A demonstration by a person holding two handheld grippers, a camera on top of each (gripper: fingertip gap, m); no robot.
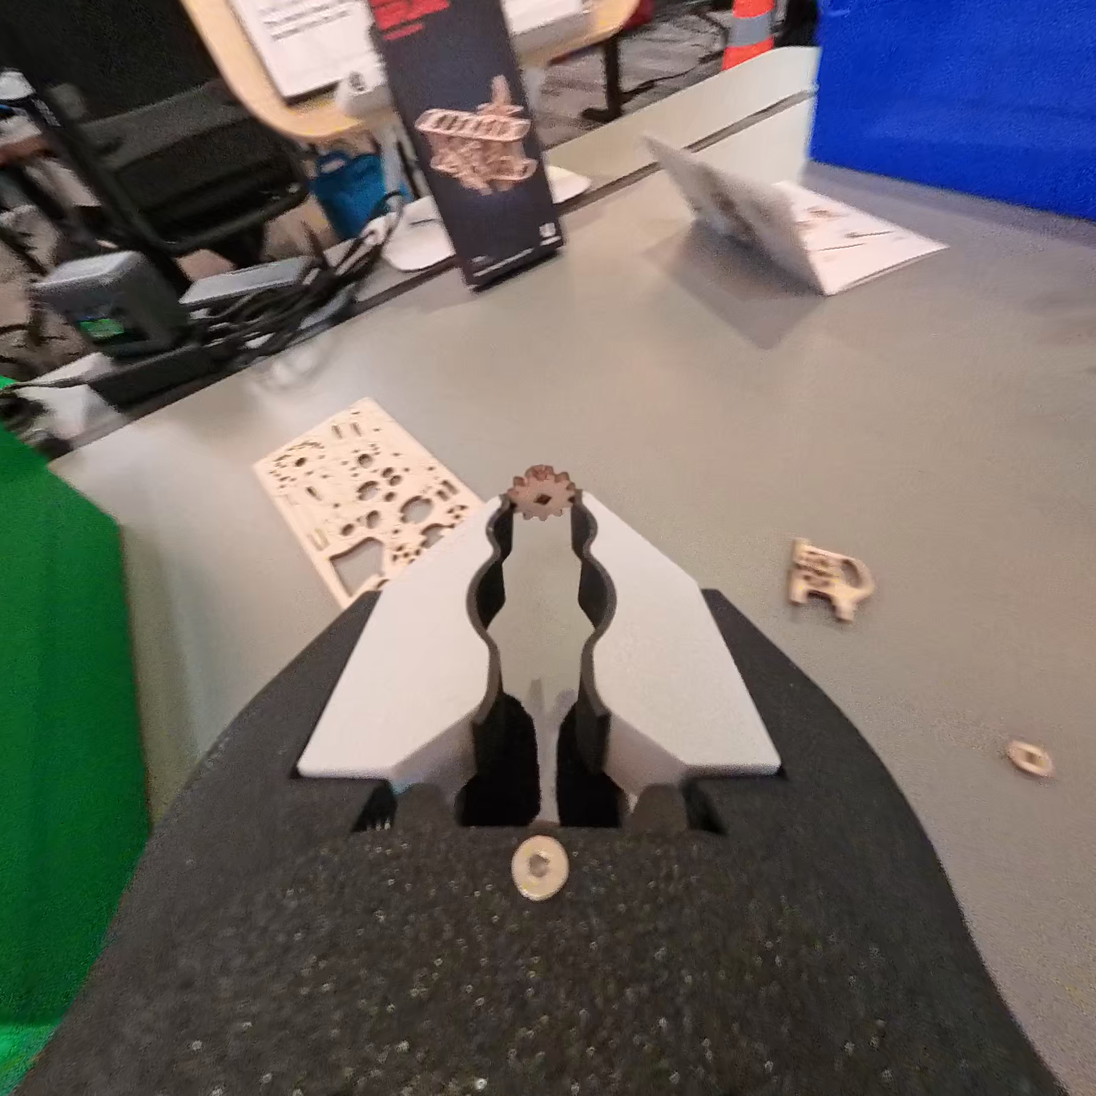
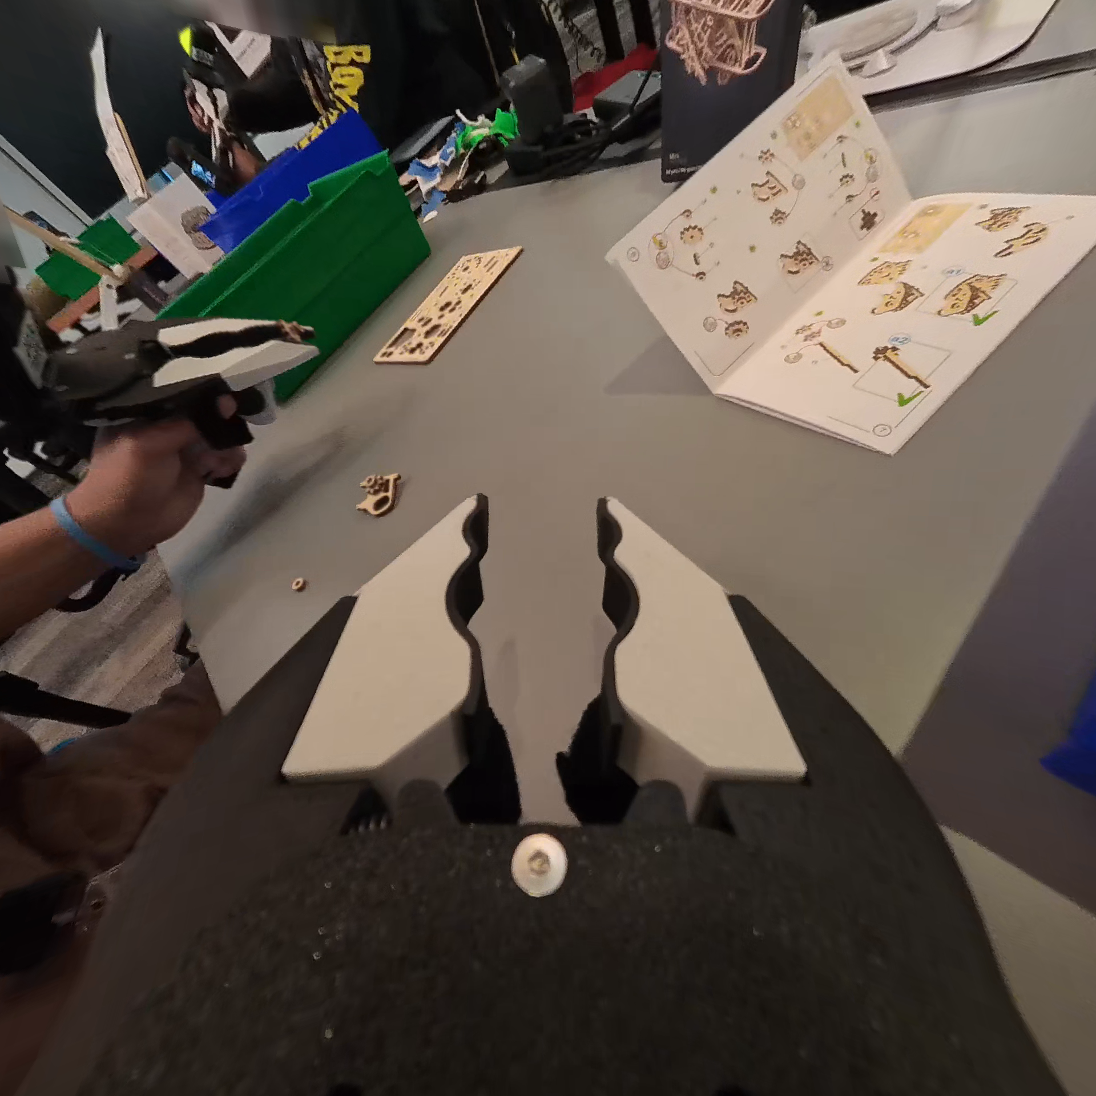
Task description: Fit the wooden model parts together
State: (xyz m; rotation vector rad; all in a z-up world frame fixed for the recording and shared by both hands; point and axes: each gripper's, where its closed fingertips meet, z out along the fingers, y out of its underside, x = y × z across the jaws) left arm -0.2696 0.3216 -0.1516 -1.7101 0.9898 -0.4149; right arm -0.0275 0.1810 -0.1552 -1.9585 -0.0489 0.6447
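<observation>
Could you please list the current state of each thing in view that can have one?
Left tongs: shut on the wooden gear, held above the table.
Wooden gear: pinched at the fingertips.
Right tongs: open, empty.
Instruction booklet: open, propped up.
Wooden parts sheet: flat, several pieces punched out.
Frame piece: lying loose on the table.
Small ring: lying loose on the table.

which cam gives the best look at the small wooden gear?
Left wrist view. The small toothed wooden gear sits sharp and central, pinched at the tips of the left gripper, its teeth and square centre hole visible. The right wrist view shows it only as a small edge-on sliver at that gripper's tip, far left.
</observation>
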